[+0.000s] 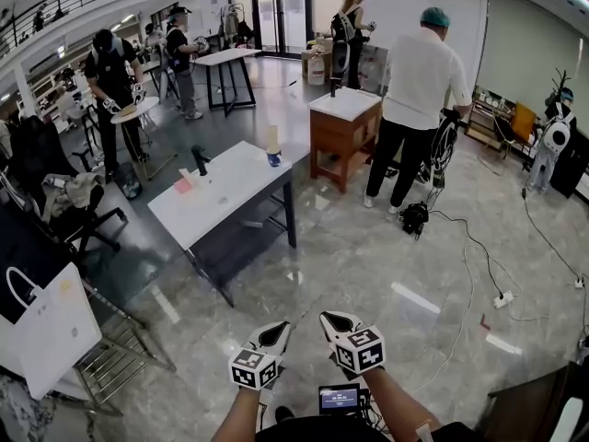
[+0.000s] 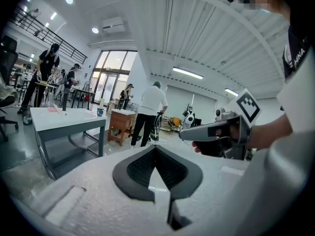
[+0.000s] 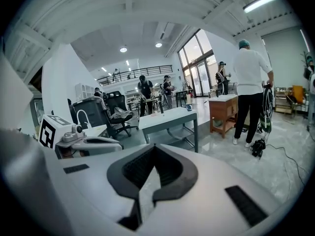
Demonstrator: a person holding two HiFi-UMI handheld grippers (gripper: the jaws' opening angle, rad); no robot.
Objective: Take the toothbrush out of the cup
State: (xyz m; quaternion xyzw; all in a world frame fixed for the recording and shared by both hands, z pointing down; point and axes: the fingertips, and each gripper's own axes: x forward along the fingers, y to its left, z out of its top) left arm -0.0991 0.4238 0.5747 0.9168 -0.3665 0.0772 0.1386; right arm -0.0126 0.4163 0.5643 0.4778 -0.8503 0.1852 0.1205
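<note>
- Left tool (image 1: 279,328): jaws together, nothing between them; held low, well apart from the desk (image 1: 230,196).
- Right tool (image 1: 329,319): jaws together, nothing held; just beside the left.
- Cup (image 1: 274,158): blue, upright at the desk's far edge.
- Toothbrush (image 1: 272,139): pale, standing in the cup.
- Floor (image 1: 368,256): grey tiles lie between the tools and the desk.
- Black fixture (image 1: 200,159), pink item (image 1: 182,185): on the desk, left of the cup.
- Wooden cabinet (image 1: 342,136), person in white shirt (image 1: 419,90): beyond, to the right.
</note>
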